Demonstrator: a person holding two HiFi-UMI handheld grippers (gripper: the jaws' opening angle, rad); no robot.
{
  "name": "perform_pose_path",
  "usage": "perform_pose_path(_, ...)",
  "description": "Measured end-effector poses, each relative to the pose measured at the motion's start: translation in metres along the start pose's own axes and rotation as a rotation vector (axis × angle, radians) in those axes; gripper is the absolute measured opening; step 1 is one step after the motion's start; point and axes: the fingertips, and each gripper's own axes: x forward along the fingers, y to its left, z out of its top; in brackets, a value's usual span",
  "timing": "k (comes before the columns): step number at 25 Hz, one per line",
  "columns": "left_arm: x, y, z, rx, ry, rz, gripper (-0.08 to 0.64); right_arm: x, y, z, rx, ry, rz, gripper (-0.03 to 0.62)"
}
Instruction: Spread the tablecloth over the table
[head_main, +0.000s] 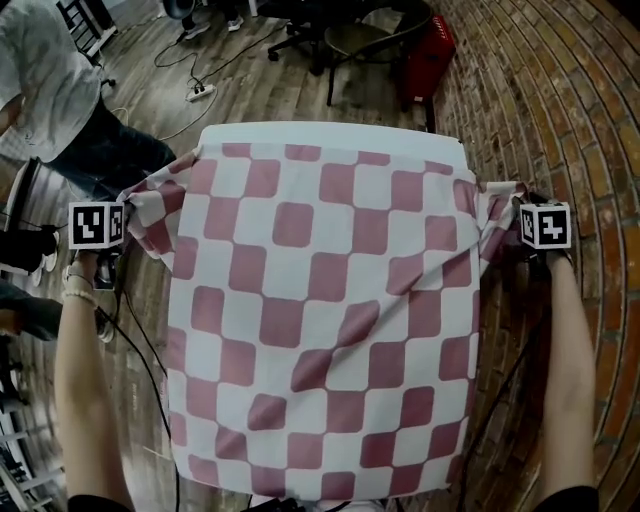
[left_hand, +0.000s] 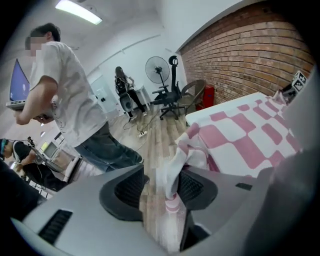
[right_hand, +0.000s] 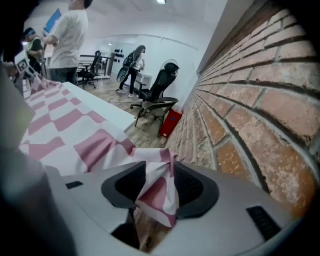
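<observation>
The pink-and-white checked tablecloth (head_main: 320, 300) lies over the white table (head_main: 330, 135), wrinkled, with a bare strip along the far edge. My left gripper (head_main: 120, 225) is at the cloth's far left corner and my right gripper (head_main: 520, 215) at its far right corner. In the left gripper view the jaws (left_hand: 160, 192) stand apart; the cloth corner (left_hand: 175, 170) hangs against the right-hand pad, and floor shows beside it. In the right gripper view the jaws (right_hand: 159, 187) are also wide, with a loose bunched corner (right_hand: 157, 192) lying between the pads.
A brick wall (head_main: 560, 120) runs close along the table's right side. A person in a white shirt and jeans (head_main: 60, 100) stands at the left. Office chairs (head_main: 350, 40), a red box (head_main: 430, 55) and a power strip (head_main: 200, 92) lie beyond the far edge.
</observation>
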Motion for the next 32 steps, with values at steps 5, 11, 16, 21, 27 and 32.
perform_pose_path(5, -0.011, -0.019, -0.035, 0.022, 0.058, -0.120, 0.235, -0.025, 0.021, -0.014, 0.153, -0.054, 0.115, 0.224)
perform_pose_path(11, -0.044, -0.054, -0.084, -0.015, 0.035, -0.226, 0.245, -0.065, 0.063, -0.052, 0.298, -0.125, 0.269, 0.227)
perform_pose_path(16, -0.081, -0.109, -0.126, -0.159, -0.035, -0.331, 0.253, -0.109, 0.117, -0.089, 0.374, -0.163, 0.391, 0.227)
perform_pose_path(21, -0.103, -0.154, -0.163, -0.244, -0.037, -0.385, 0.265, -0.129, 0.154, -0.125, 0.433, -0.122, 0.459, 0.229)
perform_pose_path(27, -0.104, -0.166, -0.172, -0.303, -0.039, -0.399, 0.253, -0.132, 0.169, -0.142, 0.508, -0.120, 0.467, 0.188)
perform_pose_path(32, -0.104, -0.175, -0.165, -0.224, -0.048, -0.384, 0.159, -0.130, 0.169, -0.140, 0.551, -0.122, 0.438, 0.186)
